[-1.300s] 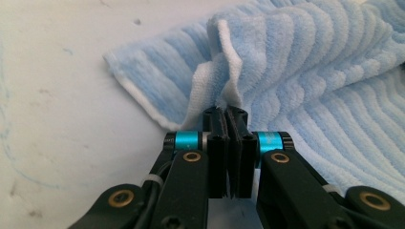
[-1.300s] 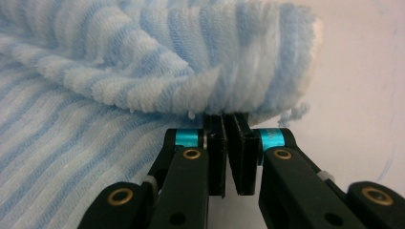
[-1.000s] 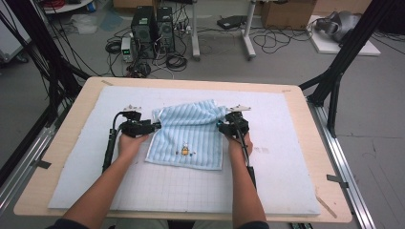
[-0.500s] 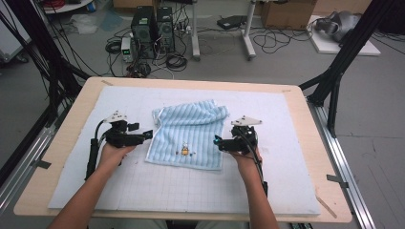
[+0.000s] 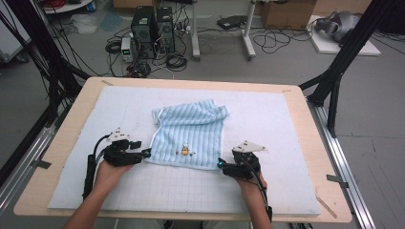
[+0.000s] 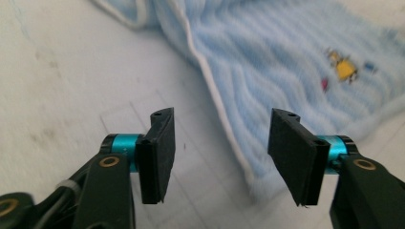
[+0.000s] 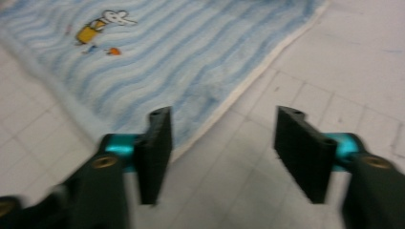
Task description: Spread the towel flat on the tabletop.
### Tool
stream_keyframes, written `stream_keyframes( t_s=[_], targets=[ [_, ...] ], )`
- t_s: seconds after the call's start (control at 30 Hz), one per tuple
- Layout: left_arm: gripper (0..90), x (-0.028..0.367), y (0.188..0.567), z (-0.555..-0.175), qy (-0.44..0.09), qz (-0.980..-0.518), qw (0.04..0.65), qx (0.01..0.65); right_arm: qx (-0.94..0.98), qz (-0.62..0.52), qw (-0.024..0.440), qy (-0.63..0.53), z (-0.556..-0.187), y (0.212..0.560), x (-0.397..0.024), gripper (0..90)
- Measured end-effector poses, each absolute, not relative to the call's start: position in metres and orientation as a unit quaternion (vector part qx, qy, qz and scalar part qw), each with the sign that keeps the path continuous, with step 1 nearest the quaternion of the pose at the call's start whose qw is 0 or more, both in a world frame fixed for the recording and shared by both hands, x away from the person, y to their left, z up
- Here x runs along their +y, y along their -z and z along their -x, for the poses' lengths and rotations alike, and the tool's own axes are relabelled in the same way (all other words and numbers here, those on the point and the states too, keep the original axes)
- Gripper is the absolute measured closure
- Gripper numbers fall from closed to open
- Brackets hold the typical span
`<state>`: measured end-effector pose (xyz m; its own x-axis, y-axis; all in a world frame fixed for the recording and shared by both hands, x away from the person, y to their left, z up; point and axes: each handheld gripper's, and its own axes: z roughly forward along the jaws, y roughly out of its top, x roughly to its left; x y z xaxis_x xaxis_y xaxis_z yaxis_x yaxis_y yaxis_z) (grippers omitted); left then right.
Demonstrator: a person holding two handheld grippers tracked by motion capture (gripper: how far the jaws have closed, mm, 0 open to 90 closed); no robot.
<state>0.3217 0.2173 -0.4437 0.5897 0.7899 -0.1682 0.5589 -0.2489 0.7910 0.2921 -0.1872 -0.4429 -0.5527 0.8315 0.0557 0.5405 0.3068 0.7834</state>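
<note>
Blue striped towel (image 5: 189,133) lying mid-desk (image 5: 296,119). Am holding left claw (image 5: 145,153) and right claw (image 5: 220,163) half apart at its near corners, jaws just been closing, gripping nothing.

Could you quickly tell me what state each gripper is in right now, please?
Left gripper: open, nothing held, fingers just narrowing at the blue striped towel near corner.
Right gripper: open, nothing held, fingers just narrowing beside the towel's other near corner.

Fluffy ribbed cloth towel (image 5: 190,133) on matt gridded mat (image 5: 286,124)
</note>
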Motion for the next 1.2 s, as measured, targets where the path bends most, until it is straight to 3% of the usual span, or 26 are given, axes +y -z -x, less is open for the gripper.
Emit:
stream_keyframes(
  t_s=[0.07, 0.17, 0.27, 0.33, 0.37, 1.2],
  targets=[
    [48.6, 0.213, 0.444, -0.320, -0.127, -0.789, 0.424, 0.427, 0.788, -0.431, 0.179, -0.400, -0.289, 0.444, -0.182, 50.9],
    [66.3, 0.202, 0.447, -0.315, -0.139, -0.810, 0.399, 0.406, 0.808, -0.420, 0.173, -0.375, -0.287, 0.449, -0.170, 57.9],
    [87.1, 0.200, 0.447, -0.310, -0.141, -0.805, 0.405, 0.411, 0.808, -0.422, 0.172, -0.374, -0.285, 0.449, -0.167, 72.4],
    [88.0, 0.200, 0.448, -0.306, -0.140, -0.801, 0.409, 0.414, 0.814, -0.412, 0.168, -0.373, -0.282, 0.448, -0.167, 85.1],
    [88.1, 0.201, 0.448, -0.303, -0.134, -0.800, 0.412, 0.415, 0.815, -0.412, 0.169, -0.372, -0.280, 0.448, -0.166, 87.2],
    [88.3, 0.206, 0.448, -0.200, -0.041, -0.810, 0.493, 0.316, 0.823, -0.382, 0.174, -0.384, -0.183, 0.428, -0.206, 87.5]
  ],
)
